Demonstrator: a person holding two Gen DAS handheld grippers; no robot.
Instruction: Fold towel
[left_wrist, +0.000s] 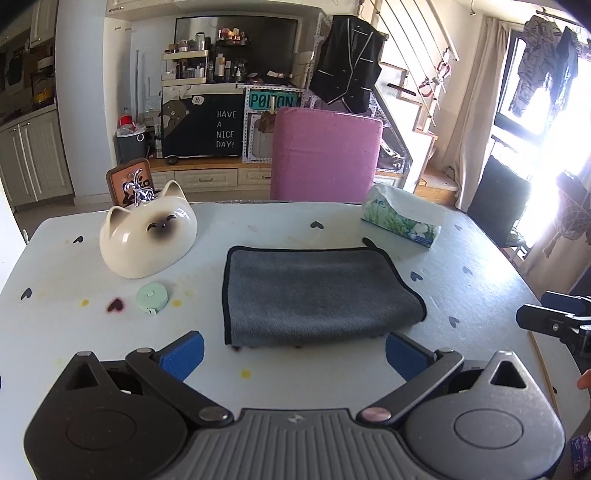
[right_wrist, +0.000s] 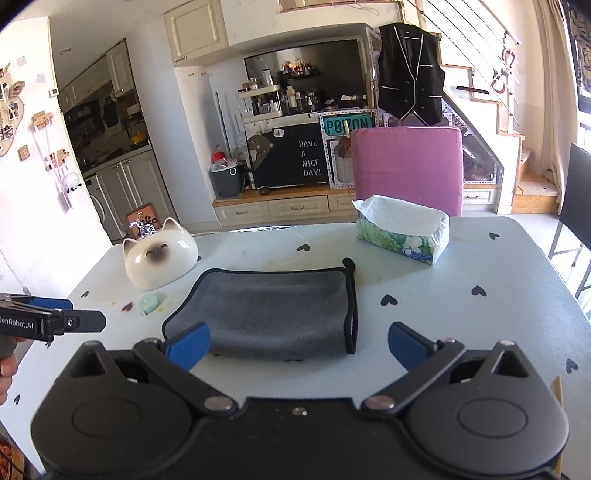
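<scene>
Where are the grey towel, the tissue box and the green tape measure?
grey towel (left_wrist: 317, 295), left wrist view, middle of top layer.
tissue box (right_wrist: 402, 236), right wrist view, printed front side.
green tape measure (left_wrist: 152, 296), left wrist view, round top face.

"HAVE A NICE DAY!" in white letters on the black cloth (left_wrist: 207, 125) across the cabinet front, with a small "Hi" speech bubble beside a cartoon animal. "POIZON" on the teal sign (right_wrist: 347, 125) just right of it. "GenRobot.AI" along the left gripper (right_wrist: 51, 324).
</scene>
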